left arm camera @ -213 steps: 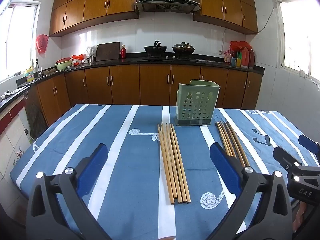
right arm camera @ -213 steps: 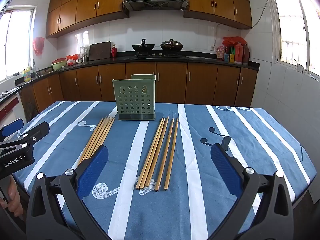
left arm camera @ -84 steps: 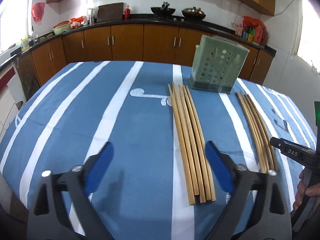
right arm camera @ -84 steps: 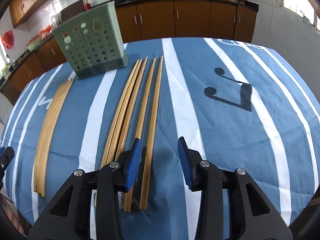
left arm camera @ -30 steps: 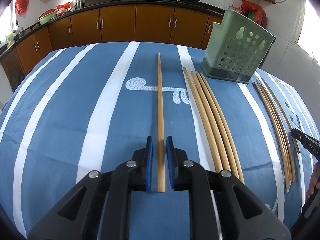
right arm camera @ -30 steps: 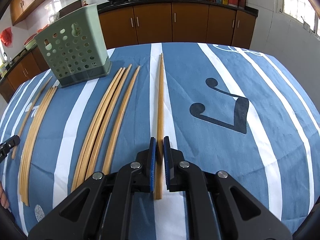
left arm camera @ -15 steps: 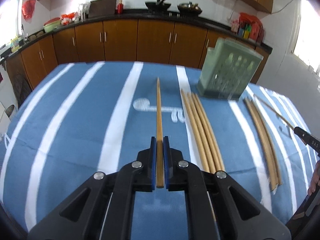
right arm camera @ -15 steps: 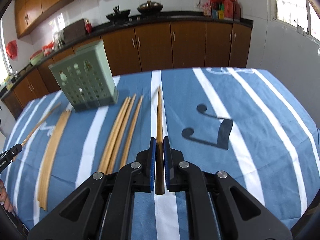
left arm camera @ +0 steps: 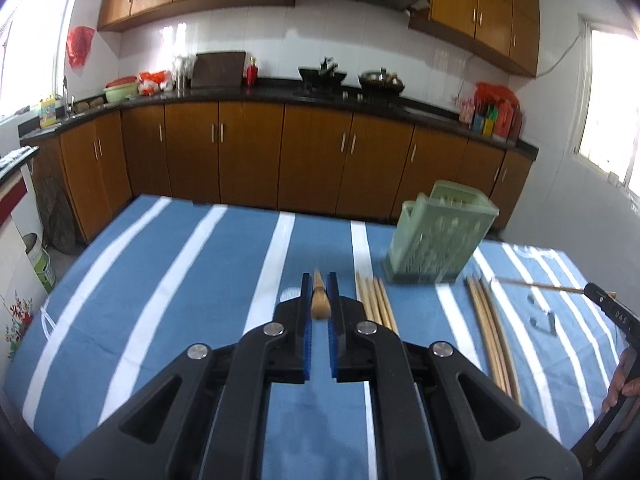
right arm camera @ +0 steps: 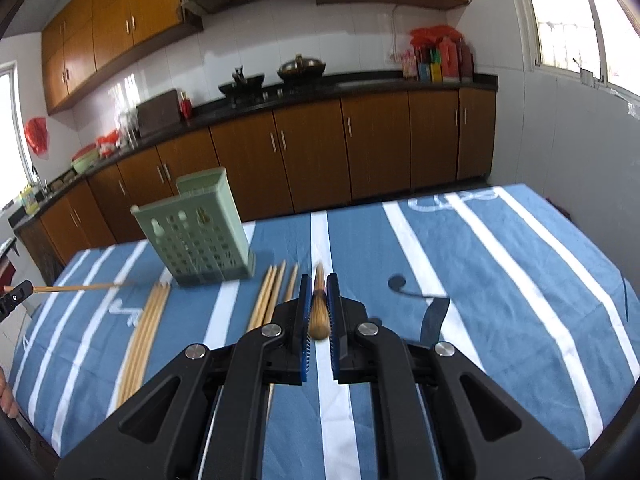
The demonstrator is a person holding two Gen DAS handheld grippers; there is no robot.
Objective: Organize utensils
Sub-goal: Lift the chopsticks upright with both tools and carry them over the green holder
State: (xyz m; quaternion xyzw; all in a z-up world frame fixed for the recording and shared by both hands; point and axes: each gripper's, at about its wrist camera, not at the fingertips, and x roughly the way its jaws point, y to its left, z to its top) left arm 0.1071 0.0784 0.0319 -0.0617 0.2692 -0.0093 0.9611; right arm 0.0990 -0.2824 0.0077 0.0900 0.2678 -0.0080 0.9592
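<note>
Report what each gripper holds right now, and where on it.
The left gripper pinches one chopstick near its thick end. The right gripper pinches another chopstick near its thick end.

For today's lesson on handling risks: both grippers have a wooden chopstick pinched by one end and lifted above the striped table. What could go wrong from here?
1. The left gripper and right gripper each pinch a long wooden chopstick near one end, so it may pivot or slip.
2. The slotted green plastic utensil holder has a narrow top opening; a tilted tip could miss or tip it.
3. The free ends, which seem to point toward each other's side, might clash near the holder.
</note>
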